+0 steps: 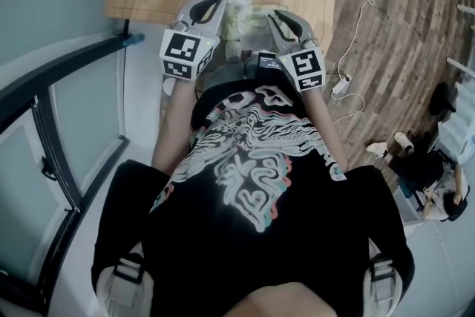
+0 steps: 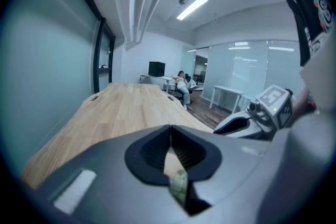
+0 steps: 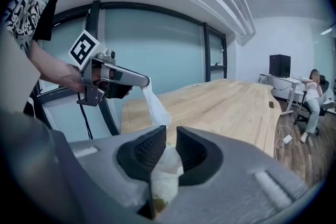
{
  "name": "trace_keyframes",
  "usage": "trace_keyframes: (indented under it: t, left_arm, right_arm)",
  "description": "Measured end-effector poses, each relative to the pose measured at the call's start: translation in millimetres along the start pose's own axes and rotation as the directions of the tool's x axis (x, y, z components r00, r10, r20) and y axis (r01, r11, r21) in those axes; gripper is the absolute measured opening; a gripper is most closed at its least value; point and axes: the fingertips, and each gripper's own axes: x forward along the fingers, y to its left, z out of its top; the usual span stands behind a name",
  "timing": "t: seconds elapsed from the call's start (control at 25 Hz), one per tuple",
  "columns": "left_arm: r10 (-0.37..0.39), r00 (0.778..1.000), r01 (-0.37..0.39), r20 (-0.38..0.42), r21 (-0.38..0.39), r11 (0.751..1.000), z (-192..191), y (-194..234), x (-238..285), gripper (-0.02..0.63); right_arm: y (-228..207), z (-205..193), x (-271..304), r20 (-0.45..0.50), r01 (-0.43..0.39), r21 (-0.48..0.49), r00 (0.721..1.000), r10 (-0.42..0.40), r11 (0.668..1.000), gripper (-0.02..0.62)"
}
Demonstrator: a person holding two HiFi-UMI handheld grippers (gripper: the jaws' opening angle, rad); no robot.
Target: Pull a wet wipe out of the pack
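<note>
Left gripper [image 3: 143, 81] clamped tight on the top corner of the wet wipe [image 3: 156, 105], which hangs limp toward the pack [image 3: 164, 178] pinched in my right gripper [image 3: 171, 147]; I judge it light, soft, tear-prone, best held by a bunched corner

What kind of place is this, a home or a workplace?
Most likely an office meeting room: a long wooden table, glass partition walls and ceiling strip lights. A person sits at the far end.
</note>
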Motion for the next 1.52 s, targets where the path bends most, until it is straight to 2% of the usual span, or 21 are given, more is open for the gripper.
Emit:
trace_keyframes:
  t: [0.36,0.44,0.56,0.76,0.84,1.0,1.12,1.4,1.52]
  left_arm:
    - [0.002,1.000,-0.001,-0.029,0.016,1.000,-21.3,9.5,25.9,-0.002]
    - [-0.011,0.997,0.012,-0.073,0.022,1.000,-33.8,9.5,34.3,-0.002]
    - [-0.020,0.989,0.031,-0.148,0.072,0.997,-47.7,2.3,41.4,0.000]
    - [-0.021,0.982,0.041,-0.188,0.104,0.994,-57.1,-4.7,44.0,0.000]
    - [-0.015,0.980,0.039,-0.199,0.115,0.993,-59.8,-3.8,43.9,0.025]
    - [0.025,0.982,-0.001,-0.185,0.129,0.992,-56.5,3.0,40.6,0.133]
    - [0.061,0.985,-0.036,-0.162,0.151,0.988,-52.4,8.5,37.2,0.178]
    - [0.046,0.989,-0.032,-0.141,0.100,0.994,-52.8,8.2,32.9,0.176]
    - [0.047,0.991,-0.034,-0.125,0.105,0.994,-47.7,5.3,30.0,0.175]
  right_arm:
    - [-7.6,7.3,-8.2,0.030,0.072,-0.018,0.997,-0.071,0.997,0.057]
    - [-5.9,9.2,-8.5,0.034,0.081,-0.048,0.996,-0.079,0.996,0.057]
    - [0.2,11.6,-10.1,0.033,0.088,-0.105,0.996,-0.085,0.991,0.057]
    - [1.8,12.3,-13.2,0.034,0.097,-0.111,0.995,-0.093,0.989,0.057]
    - [0.9,12.4,-13.2,0.034,0.101,-0.108,0.995,-0.097,0.989,0.057]
    - [-1.1,13.1,-13.4,0.037,0.106,-0.102,0.994,-0.102,0.989,0.057]
    - [-2.9,15.0,-14.5,0.050,0.111,-0.095,0.993,-0.107,0.989,0.057]
    - [-5.9,19.6,-16.9,0.056,0.132,-0.105,0.990,-0.127,0.986,0.055]
    - [-6.2,21.3,-18.5,0.056,0.130,-0.112,0.991,-0.124,0.985,0.055]
